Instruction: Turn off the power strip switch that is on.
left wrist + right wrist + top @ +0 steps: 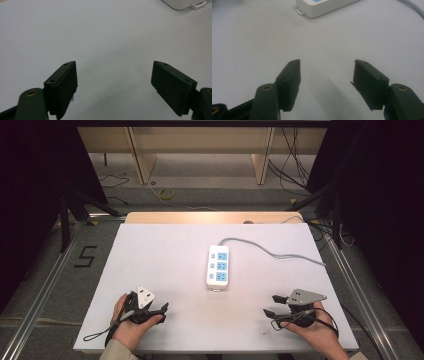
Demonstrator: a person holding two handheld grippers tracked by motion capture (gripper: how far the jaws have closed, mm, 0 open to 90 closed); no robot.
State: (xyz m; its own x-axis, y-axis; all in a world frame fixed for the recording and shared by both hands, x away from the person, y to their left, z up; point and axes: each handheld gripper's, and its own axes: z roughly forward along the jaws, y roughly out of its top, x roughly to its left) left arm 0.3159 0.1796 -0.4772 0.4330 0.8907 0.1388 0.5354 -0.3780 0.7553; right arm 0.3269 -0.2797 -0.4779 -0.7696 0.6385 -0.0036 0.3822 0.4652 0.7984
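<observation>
Left gripper (pixel 161 308): near the desk's front edge, jaws spread wide, nothing between them.
Power strip (pixel 219 266): flat mid-desk, 3 blue socket groups, all unplugged; grey cable (pixel 280 254) trails right.
Right gripper (pixel 272 305): front right, jaws wide apart, holding nothing.
Desk (pixel 165 250): bare surface between both grippers and the strip.

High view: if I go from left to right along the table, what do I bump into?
Left gripper → white power strip → right gripper. The strip's grey cable trails off toward the table's right edge.
</observation>
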